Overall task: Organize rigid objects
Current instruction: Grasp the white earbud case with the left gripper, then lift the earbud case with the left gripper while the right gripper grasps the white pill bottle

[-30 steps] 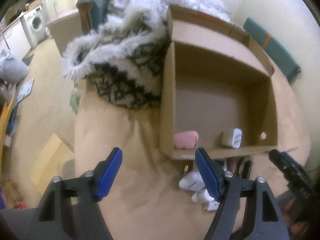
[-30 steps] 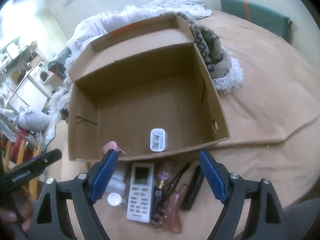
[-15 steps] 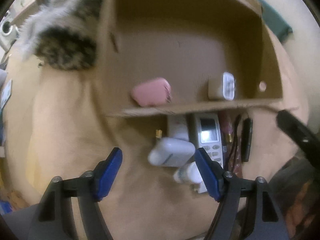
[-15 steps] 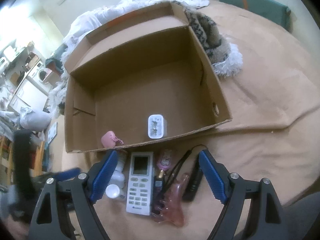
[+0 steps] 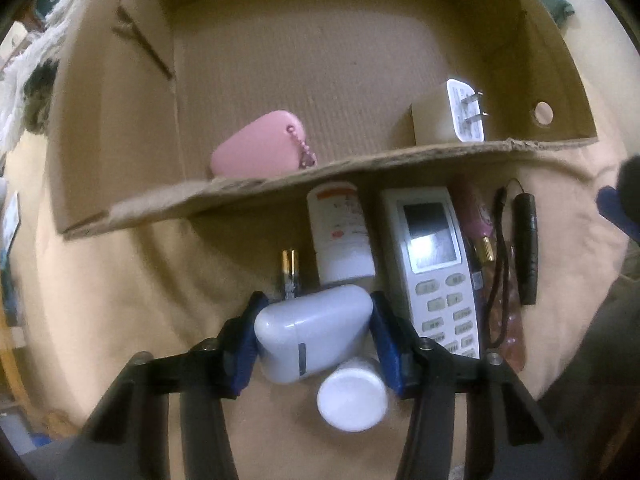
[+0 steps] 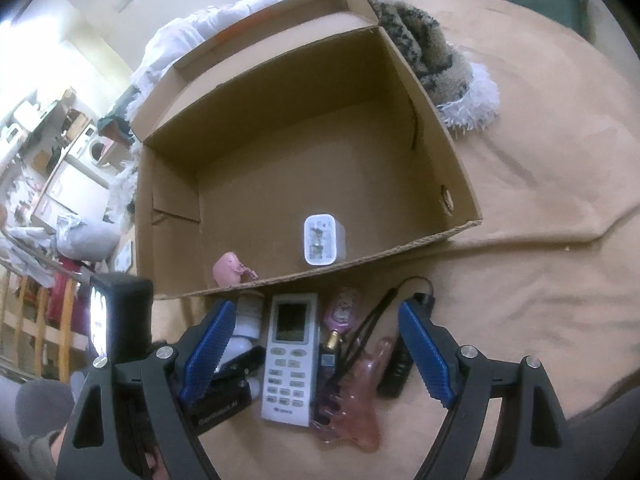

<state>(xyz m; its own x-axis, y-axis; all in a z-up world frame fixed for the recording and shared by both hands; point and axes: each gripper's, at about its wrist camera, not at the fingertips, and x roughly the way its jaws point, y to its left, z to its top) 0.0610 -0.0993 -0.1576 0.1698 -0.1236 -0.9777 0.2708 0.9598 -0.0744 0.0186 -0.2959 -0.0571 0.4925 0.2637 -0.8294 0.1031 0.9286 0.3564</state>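
Note:
My left gripper (image 5: 314, 322) is shut on a white plug adapter (image 5: 310, 332) lying on the tan bedspread just in front of the cardboard box (image 5: 248, 196). The box holds a pink pouch (image 5: 260, 146) and a white charger (image 5: 448, 118). My right gripper (image 6: 316, 344) is open above a white remote (image 6: 290, 356), with a pink bottle (image 6: 344, 306) and a pink hair claw (image 6: 360, 400) between its fingers. The box also shows in the right wrist view (image 6: 460, 176).
A white tube (image 5: 342, 236), a white round cap (image 5: 352, 394), a remote (image 5: 434, 264) and a black stick (image 5: 526, 248) lie by the left gripper. A fuzzy patterned blanket (image 6: 436, 60) lies right of the box. The left gripper's body (image 6: 224, 396) sits beside my right gripper.
My left gripper dropped toward the objects in front of the box and shut on the white plug adapter. My right gripper stayed open and shifted slightly.

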